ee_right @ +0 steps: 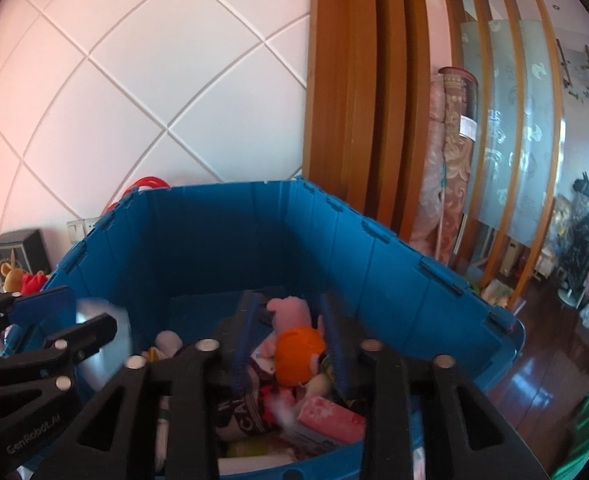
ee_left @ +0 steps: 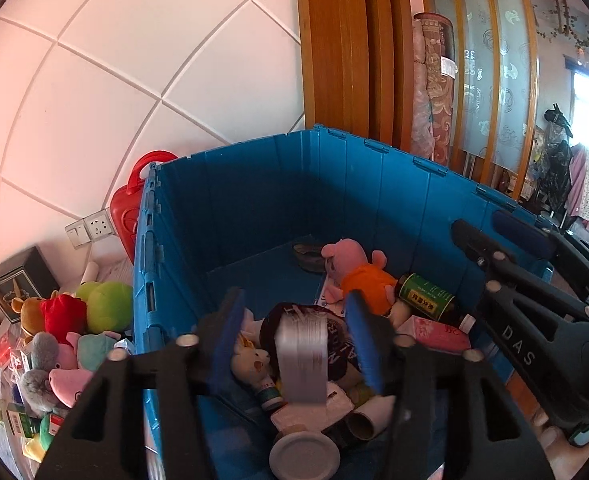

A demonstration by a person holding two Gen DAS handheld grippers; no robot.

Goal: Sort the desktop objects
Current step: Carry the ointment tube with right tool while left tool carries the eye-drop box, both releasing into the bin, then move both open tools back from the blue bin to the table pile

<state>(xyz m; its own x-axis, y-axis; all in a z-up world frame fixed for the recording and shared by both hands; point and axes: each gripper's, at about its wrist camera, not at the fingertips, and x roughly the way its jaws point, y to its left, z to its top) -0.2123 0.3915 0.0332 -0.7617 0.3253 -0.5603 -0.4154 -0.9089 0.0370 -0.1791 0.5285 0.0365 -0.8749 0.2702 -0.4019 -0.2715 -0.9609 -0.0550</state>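
Blurred pale object [ee_left: 302,360] between parted left tongs [ee_left: 294,340], crate [ee_left: 254,184] contents partly hidden.

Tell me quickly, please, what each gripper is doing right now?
Left gripper: open, a blurred white object between its fingers over the blue crate.
Right gripper: open, holding nothing.

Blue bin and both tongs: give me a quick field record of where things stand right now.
container: blue plastic folding bin, open top, part filled
left tongs: open above the bin, a blurred whitish object between the pads, contact unclear
right tongs: open over the bin, nothing gripped
in bin: pink pig plush in orange dress, green-labelled dark bottle, pink carton
outside bin, left: pile of plush toys, red plastic case
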